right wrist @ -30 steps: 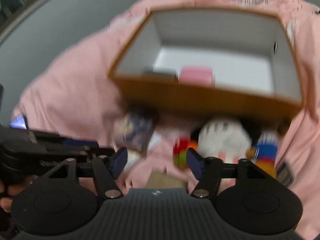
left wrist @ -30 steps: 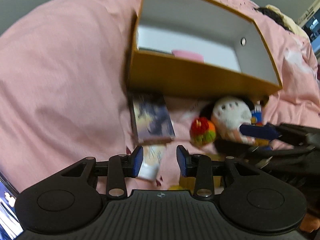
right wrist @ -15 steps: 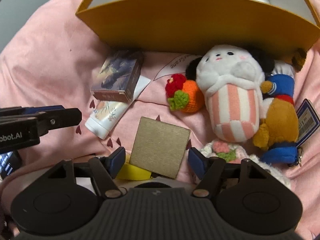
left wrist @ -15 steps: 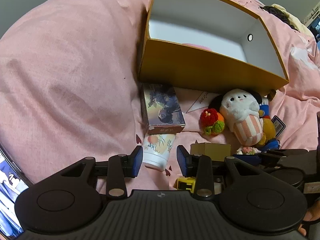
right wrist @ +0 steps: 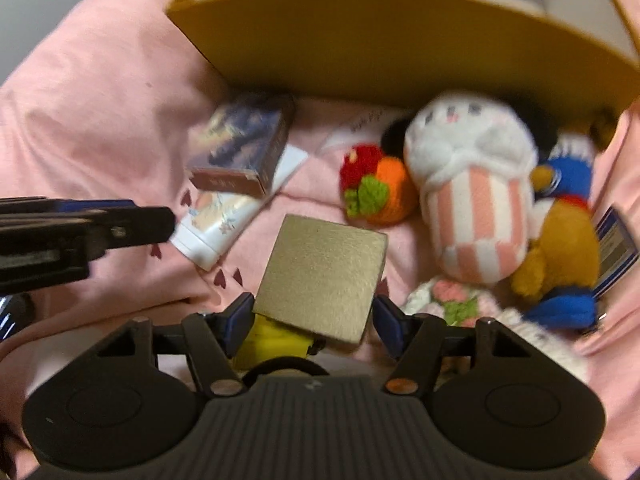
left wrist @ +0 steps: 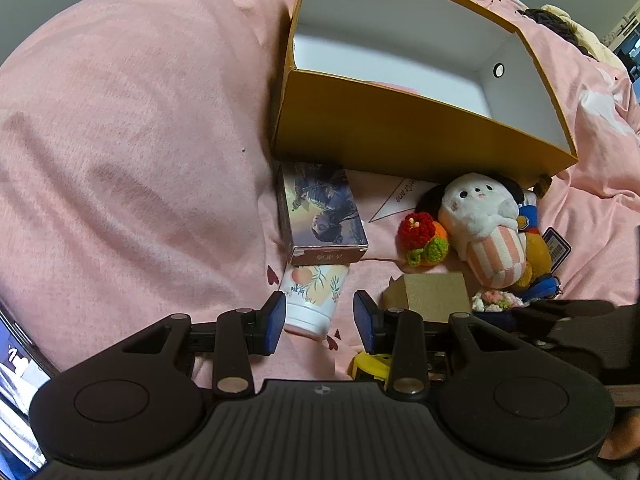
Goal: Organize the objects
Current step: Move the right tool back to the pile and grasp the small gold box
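Since half a second ago our right gripper (right wrist: 314, 320) has pushed forward so its open fingers now flank the gold box (right wrist: 322, 282) at lower centre, ready to grip, while our left gripper (left wrist: 320, 316) hangs open over the tube (left wrist: 314, 298).

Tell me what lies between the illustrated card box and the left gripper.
The peach-print tube, cap end reaching between the left gripper fingers, below the illustrated card box; left wrist view.

Pink item (left wrist: 394, 86) in yellow box (left wrist: 400, 136) mostly hidden; right view blurred.
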